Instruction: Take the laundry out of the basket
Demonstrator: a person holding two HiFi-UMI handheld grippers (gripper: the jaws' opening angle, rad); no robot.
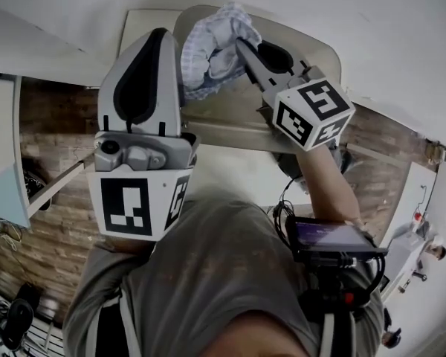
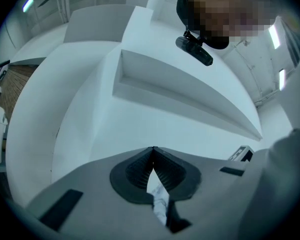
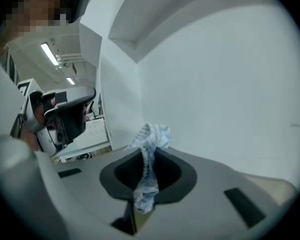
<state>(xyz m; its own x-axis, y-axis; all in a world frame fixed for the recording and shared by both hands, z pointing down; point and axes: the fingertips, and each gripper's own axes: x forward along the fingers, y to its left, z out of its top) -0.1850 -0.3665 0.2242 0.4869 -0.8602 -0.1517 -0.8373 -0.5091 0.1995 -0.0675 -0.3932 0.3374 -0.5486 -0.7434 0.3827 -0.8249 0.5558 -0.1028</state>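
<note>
Showing the lift-out step of the task. The right gripper [image 1: 241, 50] holds a crumpled blue-and-white checked cloth [image 1: 215, 39] above the beige round-rimmed basket [image 1: 320, 50], which appears to stand on the white worktop [image 1: 234, 177].

In the right gripper view, the jaws of the right gripper [image 3: 146, 156] are pressed together on the cloth [image 3: 151, 136]. A twisted strand runs between the pads and a loose bunch stands out beyond the tips.

The left gripper [image 1: 163, 39] is raised close beside the same cloth. In the left gripper view, the jaws of the left gripper [image 2: 152, 151] meet at their tips, and a narrow strip of the checked cloth [image 2: 160, 204] is caught between them further back. Both grippers therefore seem to have hold of the one item.

The cloth hangs over the basket's mouth, near its far rim and clear of the worktop. Whether more laundry lies inside cannot be told, since the grippers and the cloth cover most of the interior.

Judged from this position, the item is out of the basket but not yet set down. The next move calls for carrying it sideways beyond the rim with both grips kept firm, lowering it onto the worktop and only then parting the jaws.
</note>
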